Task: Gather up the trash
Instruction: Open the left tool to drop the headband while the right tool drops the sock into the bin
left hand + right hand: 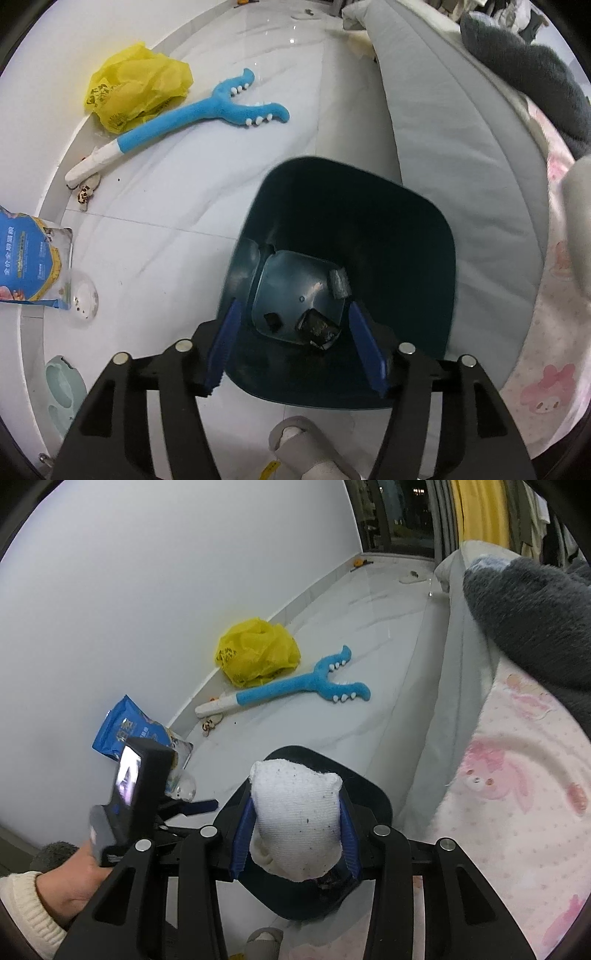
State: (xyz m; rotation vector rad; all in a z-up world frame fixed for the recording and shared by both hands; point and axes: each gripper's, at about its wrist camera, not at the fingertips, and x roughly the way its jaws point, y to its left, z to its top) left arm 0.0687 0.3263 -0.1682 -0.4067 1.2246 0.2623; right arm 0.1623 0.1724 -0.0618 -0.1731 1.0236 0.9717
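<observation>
A dark teal trash bin [369,229] stands on the white floor beside the bed. Inside it lie a black wrapper [319,326], a small dark scrap and a grey piece. My left gripper [293,328] is open and empty, its blue fingers just above the bin's near rim. My right gripper [297,823] is shut on a white sock [295,812] speckled with dirt, held above the bin [365,794]. A crumpled yellow plastic bag [136,85] lies by the wall; it also shows in the right wrist view [256,653].
A blue plush toy [207,110] lies on the floor near the yellow bag. A blue food pouch [29,258] and a clear lid [83,295] sit at the left by the wall. The bed with a pink blanket [517,775] and grey throw [535,620] runs along the right.
</observation>
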